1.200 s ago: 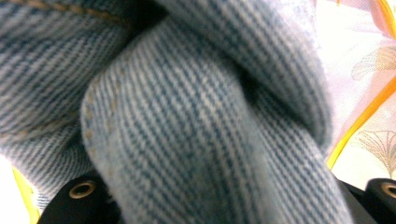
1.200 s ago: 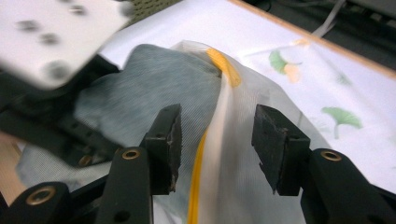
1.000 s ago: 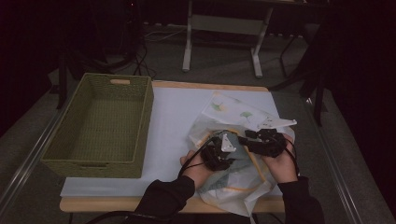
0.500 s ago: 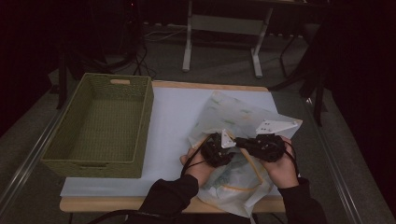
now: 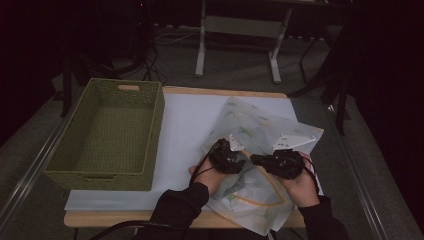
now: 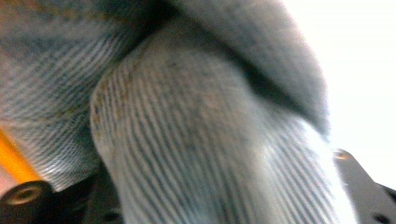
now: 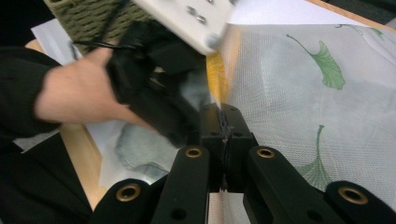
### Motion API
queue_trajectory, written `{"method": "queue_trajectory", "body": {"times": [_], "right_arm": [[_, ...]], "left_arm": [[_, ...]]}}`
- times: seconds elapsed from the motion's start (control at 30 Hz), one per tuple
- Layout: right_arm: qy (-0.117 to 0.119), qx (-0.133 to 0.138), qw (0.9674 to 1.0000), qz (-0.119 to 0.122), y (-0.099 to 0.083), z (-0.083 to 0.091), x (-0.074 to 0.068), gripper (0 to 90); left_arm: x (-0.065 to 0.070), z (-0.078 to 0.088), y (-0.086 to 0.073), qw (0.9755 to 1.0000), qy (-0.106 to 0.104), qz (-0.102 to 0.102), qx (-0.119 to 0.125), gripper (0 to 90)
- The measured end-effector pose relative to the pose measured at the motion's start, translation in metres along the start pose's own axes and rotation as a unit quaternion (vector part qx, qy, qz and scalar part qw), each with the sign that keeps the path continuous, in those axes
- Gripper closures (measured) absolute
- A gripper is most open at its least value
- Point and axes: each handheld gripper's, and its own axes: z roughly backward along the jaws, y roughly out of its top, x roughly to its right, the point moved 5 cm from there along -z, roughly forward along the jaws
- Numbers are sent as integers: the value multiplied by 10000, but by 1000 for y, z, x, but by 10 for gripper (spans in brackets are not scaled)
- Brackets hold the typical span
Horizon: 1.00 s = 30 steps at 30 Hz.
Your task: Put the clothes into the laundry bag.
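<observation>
My right gripper (image 7: 224, 122) fingers are clamped on the mesh laundry bag (image 5: 260, 130) edge on the bench (image 5: 185, 120). My left gripper (image 5: 227, 156) fingers, just opening, straddle grey ribbed cloth (image 6: 201, 140) inside the bag's mouth.

**Setting: dim lab or studio workspace**

I read this as a recording lab, not a home. The wooden surface (image 5: 125, 220) carries a taped-looking white sheet (image 5: 185, 125); around it grey carpeted floor (image 5: 240, 65), a metal stand's feet (image 5: 237, 47), loose cables (image 5: 145, 60), dark surroundings. A woven green basket (image 5: 107, 135) sits at left.
</observation>
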Motion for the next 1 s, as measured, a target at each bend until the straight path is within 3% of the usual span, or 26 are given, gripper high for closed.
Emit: {"method": "queue_trajectory", "body": {"times": [0.07,0.13,0.27,0.47,0.67,0.87,1.0], "right_arm": [[-14,13,10000,5,0,0,1,892],[-61,33,10000,24,2,3,1,892],[-122,91,9999,73,5,8,1,893],[-188,113,9997,97,8,10,1,893],[-204,154,9996,141,10,11,-1,893],[-230,226,9993,180,13,16,-3,892],[-225,200,9994,169,12,16,-3,893]], "left_arm": [[0,0,0,10000,0,0,0,408],[7,14,0,9996,-87,-283,14,298],[10,30,-6,9988,-218,-441,32,232],[6,53,-16,9988,-201,-409,152,201],[2,74,-30,9993,-172,-254,209,189],[8,73,-46,9997,-220,-50,94,172],[14,60,-50,9996,-216,-150,-67,172]]}}
